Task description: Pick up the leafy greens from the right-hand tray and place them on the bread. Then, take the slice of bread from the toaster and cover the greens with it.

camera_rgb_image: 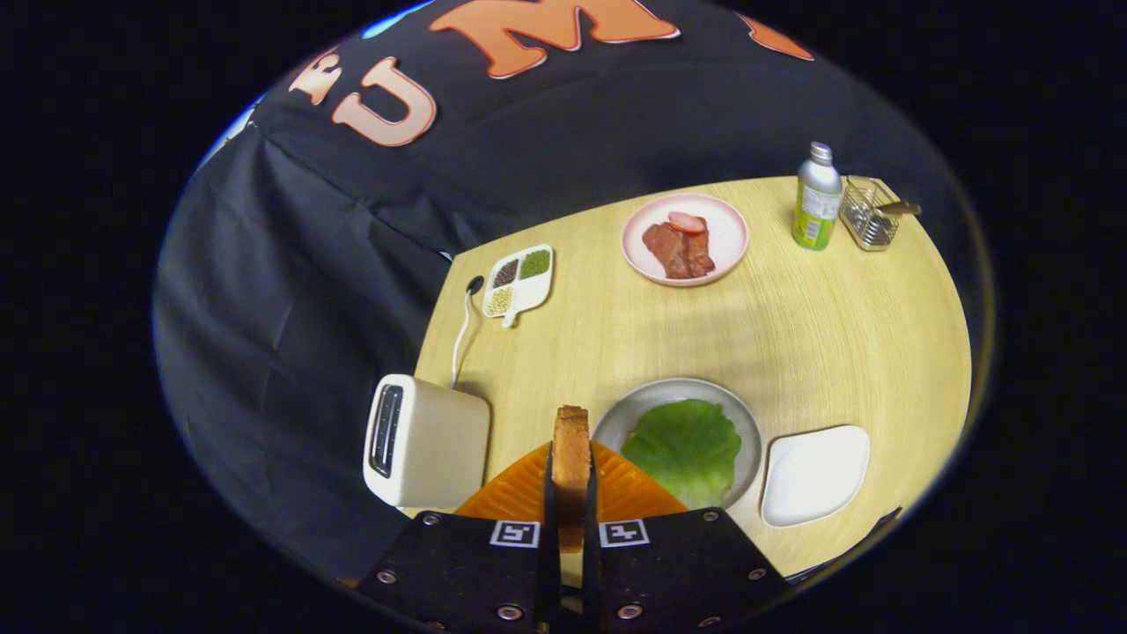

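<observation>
The slice of bread (pixel 571 458) is clamped edge-on and upright between the nearly closed fingers (pixel 570 528), above the surface and beside the toaster (pixel 425 440). The leafy greens (pixel 687 449) are seen on the grey plate (pixel 748 423) just ahead to the right; the bread beneath is hidden. If released while upright or off-centre, the slice is likely to topple off the greens or drag them aside.
</observation>
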The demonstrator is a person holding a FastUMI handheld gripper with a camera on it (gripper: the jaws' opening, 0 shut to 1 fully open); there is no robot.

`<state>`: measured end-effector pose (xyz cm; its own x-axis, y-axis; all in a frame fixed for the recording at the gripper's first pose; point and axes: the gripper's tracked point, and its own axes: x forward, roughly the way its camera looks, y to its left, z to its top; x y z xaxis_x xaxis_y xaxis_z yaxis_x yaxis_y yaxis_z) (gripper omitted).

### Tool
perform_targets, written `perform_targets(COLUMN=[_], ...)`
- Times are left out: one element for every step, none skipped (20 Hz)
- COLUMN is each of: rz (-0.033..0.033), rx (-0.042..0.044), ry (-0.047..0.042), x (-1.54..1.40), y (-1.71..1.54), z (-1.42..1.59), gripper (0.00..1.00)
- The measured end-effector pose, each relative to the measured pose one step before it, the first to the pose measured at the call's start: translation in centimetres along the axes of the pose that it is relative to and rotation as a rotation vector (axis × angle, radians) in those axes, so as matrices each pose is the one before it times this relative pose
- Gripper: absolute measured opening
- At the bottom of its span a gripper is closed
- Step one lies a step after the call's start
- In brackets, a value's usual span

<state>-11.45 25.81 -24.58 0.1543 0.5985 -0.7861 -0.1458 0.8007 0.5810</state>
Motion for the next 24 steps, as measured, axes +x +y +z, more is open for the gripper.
perform_targets(rz=[0.01006, 0.02202, 0.01473, 0.00854, -0.00172, -0.01383, -0.00802, -0.00362, 0.00646, 0.00762, 0.01463, -0.00510, -0.00954, -0.00634, -0.01659, -0.01886, -0.02793, -0.02000, -0.01963, -0.02453, -0.02386, -0.00547, -0.00429, 0.00314], rx=[0.01028, 0.01196, 0.00685, 0.00058, 0.00008, 0.00358, 0.00408, -0.00249, 0.00002, 0.00378, -0.00390, -0.01129, -0.01395, -0.01475, -0.01417, -0.01252, -0.01178, -0.01567, -0.00898, -0.01917, -0.01849, -0.01146, 0.00046, 0.01069], ry=[0.01612, 0.01165, 0.01293, 0.01951, 0.01578, 0.01547, 0.01402, 0.01100, 0.00840, -0.00550, -0.00674, -0.00449, -0.00892, -0.00372, -0.00973, -0.00553, -0.00385, 0.00081, 0.00062, -0.01099, -0.02153, -0.02466, -0.01571, -0.01787], x=[0.815, 0.758, 0.515, 0.626, 0.661, 0.699, 0.661, 0.724, 0.460, 0.436, 0.287, 0.255, 0.125, 0.057, 0.149, 0.149, 0.087, -0.010, -0.067, 0.032, -0.086, -0.355, -0.469, -0.499], y=[-0.651, -0.332, -0.589, -0.905, -0.857, -1.191, -0.930, -0.890, -0.620, -0.459, -0.257, -0.498, -0.791, -0.545, -0.474, -0.609, -0.665, -0.641, -0.383, -0.437, -0.434, -0.171, -0.057, 0.050], z=[-0.544, -0.446, -0.431, -0.513, -0.471, -0.387, -0.394, -0.271, -0.284, 0.074, 0.060, 0.092, 0.178, 0.080, -0.022, 0.184, -0.116, -0.089, -0.218, 0.189, 0.264, 0.438, 0.189, 0.426], gripper=[0.10, 0.10, 0.10, 0.10, 0.10, 0.10, 0.10, 0.10, 0.10, 0.10, 0.10, 0.10, 0.10, 0.13, 0.15, 0.23, 0.30, 0.38, 0.41, 0.45, 0.50, 0.55, 0.61, 0.68])
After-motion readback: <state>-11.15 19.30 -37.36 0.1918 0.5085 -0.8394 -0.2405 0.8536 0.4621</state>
